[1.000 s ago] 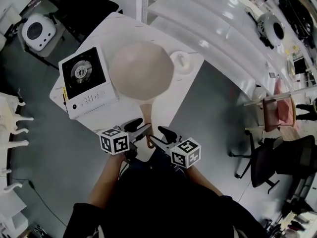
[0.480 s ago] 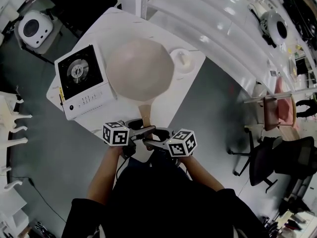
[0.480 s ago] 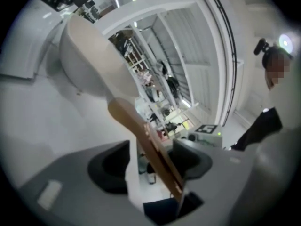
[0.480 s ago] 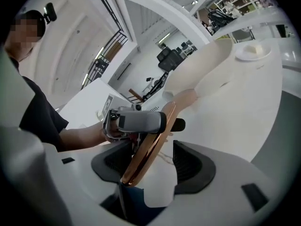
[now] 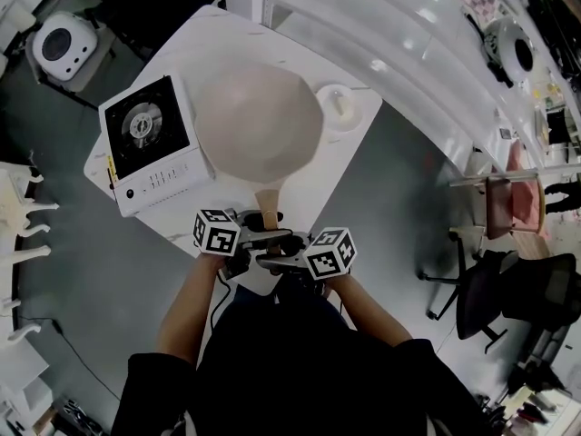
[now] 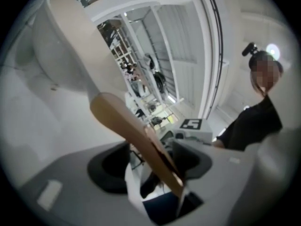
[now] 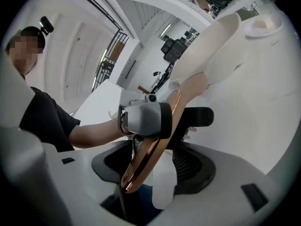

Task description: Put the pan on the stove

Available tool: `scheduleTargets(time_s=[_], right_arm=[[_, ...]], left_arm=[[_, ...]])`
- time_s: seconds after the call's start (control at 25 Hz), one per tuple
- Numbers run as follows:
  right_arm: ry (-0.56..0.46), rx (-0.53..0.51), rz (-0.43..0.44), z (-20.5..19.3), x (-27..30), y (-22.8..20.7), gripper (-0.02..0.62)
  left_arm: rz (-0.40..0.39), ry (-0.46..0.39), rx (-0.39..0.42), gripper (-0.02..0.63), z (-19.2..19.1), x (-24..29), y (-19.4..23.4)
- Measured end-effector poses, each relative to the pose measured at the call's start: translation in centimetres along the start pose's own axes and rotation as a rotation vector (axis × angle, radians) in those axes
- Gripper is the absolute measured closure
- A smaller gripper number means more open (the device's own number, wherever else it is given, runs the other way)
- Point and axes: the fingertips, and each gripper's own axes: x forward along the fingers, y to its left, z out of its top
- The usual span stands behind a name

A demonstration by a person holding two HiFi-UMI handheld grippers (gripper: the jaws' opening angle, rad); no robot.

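A beige pan [image 5: 259,121] sits on the white table [image 5: 331,166], its brown handle [image 5: 268,205] pointing toward me. To its left is the white stove [image 5: 150,143] with a black top, nothing on it. Both grippers meet at the handle's near end. The left gripper [image 5: 252,240] [image 6: 150,164] stands open with the handle [image 6: 127,126] slanting between its jaws. From the other side, my right gripper [image 5: 280,260] [image 7: 153,166] is also open, and the handle's coppery end [image 7: 155,145] lies between its jaws. The pan bowl [image 7: 221,36] rises beyond.
A small white dish [image 5: 339,107] sits right of the pan near the table's far corner. The table's near edge runs just under the grippers. Long white counters [image 5: 427,53] and office chairs [image 5: 508,289] stand to the right, a white appliance [image 5: 64,39] at upper left.
Both grippers have moved inward and together, from either side of the handle end to enclosing it. The pan and stove have not moved on the table.
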Motion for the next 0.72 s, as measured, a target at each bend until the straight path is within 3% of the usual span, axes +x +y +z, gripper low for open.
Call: scheduleTargets(time_s=[0.24,0.72], right_arm=[[0.022,-0.069,0.014,0.1,0.8,0.4,0.367],[-0.007,-0.112,0.016,0.3,0.5,0.5,0.367]], left_arm=[[-0.059,0.012,0.043,0.331,0.1,1.1,-0.8],[-0.037,-0.002,0.066,0.383,0.1,1.4,-1.1]])
